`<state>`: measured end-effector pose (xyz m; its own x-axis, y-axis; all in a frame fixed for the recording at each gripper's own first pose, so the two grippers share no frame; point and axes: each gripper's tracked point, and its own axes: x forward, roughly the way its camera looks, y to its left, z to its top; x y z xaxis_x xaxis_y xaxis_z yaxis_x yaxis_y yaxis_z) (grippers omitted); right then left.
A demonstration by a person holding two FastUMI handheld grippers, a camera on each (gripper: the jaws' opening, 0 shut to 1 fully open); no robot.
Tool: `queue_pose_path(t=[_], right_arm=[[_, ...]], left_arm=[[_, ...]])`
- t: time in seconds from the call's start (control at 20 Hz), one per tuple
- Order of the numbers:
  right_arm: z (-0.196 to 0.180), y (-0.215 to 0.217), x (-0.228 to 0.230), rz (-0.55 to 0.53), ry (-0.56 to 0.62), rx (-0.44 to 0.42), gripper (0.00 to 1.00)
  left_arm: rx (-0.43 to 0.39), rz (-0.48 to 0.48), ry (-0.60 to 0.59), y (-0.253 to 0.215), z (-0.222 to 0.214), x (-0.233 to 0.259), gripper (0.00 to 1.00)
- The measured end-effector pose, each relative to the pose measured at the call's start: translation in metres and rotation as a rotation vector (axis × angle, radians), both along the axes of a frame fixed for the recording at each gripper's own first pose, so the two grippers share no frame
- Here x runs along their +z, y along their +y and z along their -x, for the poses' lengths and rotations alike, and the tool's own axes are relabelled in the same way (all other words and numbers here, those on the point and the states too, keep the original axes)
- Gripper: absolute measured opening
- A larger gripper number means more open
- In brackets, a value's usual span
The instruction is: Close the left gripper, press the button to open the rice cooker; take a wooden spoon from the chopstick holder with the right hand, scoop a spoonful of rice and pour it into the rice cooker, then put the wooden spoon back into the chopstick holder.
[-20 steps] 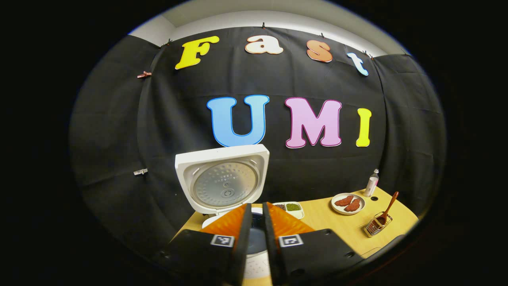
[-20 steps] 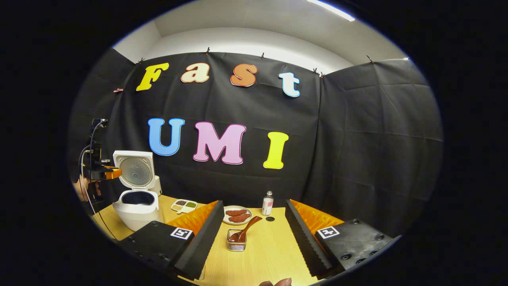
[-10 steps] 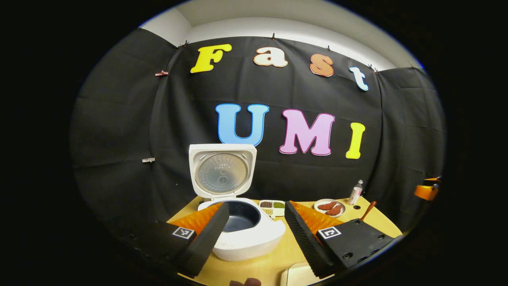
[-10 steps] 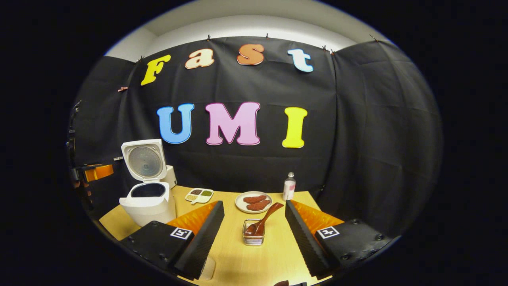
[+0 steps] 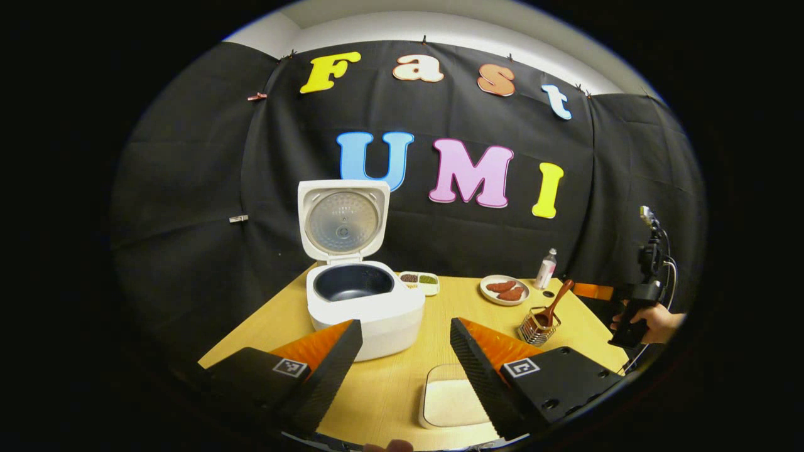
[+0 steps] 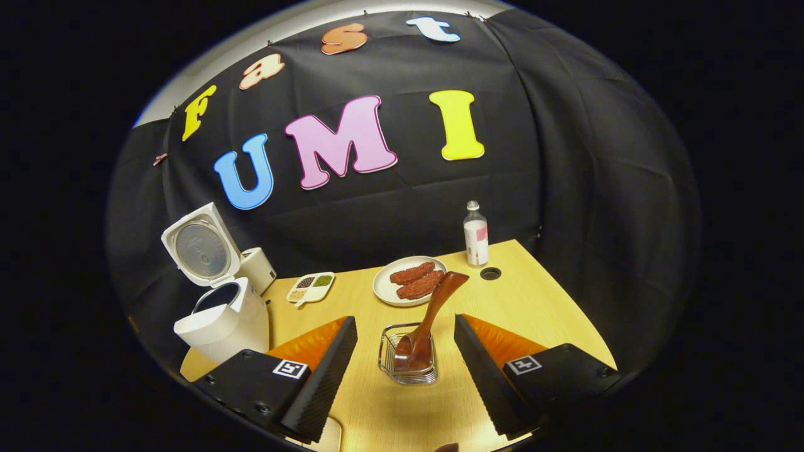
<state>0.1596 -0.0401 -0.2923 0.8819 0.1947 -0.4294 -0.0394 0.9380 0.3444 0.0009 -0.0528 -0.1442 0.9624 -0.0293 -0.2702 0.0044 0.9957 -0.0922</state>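
The white rice cooker (image 5: 364, 301) stands open with its lid (image 5: 342, 220) upright and a dark, bare inner pot. My left gripper (image 5: 405, 333) hovers open in front of it, touching nothing. A shallow tray of rice (image 5: 449, 402) lies on the table near the left gripper's right finger. The wooden spoon (image 6: 440, 301) leans in the wire chopstick holder (image 6: 405, 370), bowl down. My right gripper (image 6: 405, 323) is open just in front of the holder, one finger on either side, not touching the spoon. In the left gripper view, the right gripper (image 5: 593, 290) and its hand (image 5: 653, 320) are beside the holder (image 5: 534, 326).
On the wooden table (image 6: 534, 314) behind the holder are a plate of meat slices (image 6: 411, 282), a small bottle (image 6: 475, 233), a cable hole (image 6: 490, 273) and a divided dish of grains (image 6: 311, 287). The cooker (image 6: 220, 314) stands far left. Black cloth walls surround the table.
My left gripper went from shut to open and drew back from the cooker. My right gripper moved closer to the holder and tilted down.
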Motion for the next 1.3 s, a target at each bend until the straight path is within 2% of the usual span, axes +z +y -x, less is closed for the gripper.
queue_pose_path(t=[0.25,0.3,0.45,0.5,0.55,0.6,0.75,0.8,0.85,0.95,1.2,1.3], right_arm=[[-0.034,0.003,-0.055,-0.035,0.084,-0.011,0.96],[-0.040,0.006,-0.063,-0.035,0.097,-0.009,0.89],[-0.052,0.014,-0.084,-0.045,0.129,0.005,0.82],[-0.054,0.013,-0.092,-0.042,0.142,0.001,0.73],[-0.057,0.011,-0.098,-0.040,0.155,-0.005,0.70],[-0.060,0.012,-0.101,-0.054,0.158,-0.002,0.58],[-0.070,0.017,-0.102,-0.078,0.138,0.006,0.48],[-0.071,0.019,-0.101,-0.082,0.137,0.016,0.36],[-0.071,0.021,-0.102,-0.083,0.138,0.022,0.42],[-0.070,0.018,-0.099,-0.070,0.134,0.024,0.27],[-0.071,0.019,-0.092,0.010,0.064,0.046,0.28],[-0.068,0.025,-0.084,-0.015,0.050,0.058,0.28]], left_arm=[[0.013,0.004,0.044,-0.007,0.012,-0.014,0.97],[0.020,0.003,0.051,-0.006,0.012,-0.017,0.97],[0.049,-0.013,0.075,-0.001,0.015,-0.025,0.97],[0.058,-0.016,0.083,0.000,0.016,-0.027,0.97],[0.065,-0.018,0.088,0.000,0.017,-0.029,0.97],[0.077,-0.021,0.094,0.002,0.018,-0.031,0.97],[0.096,-0.029,0.107,0.006,0.022,-0.035,0.97],[0.103,-0.033,0.111,0.009,0.024,-0.038,0.97],[0.110,-0.036,0.114,0.011,0.025,-0.038,0.97],[0.122,-0.040,0.117,0.015,0.026,-0.037,0.97],[0.130,-0.070,0.128,0.022,0.030,-0.040,0.97],[0.126,-0.073,0.132,0.022,0.031,-0.040,0.97]])
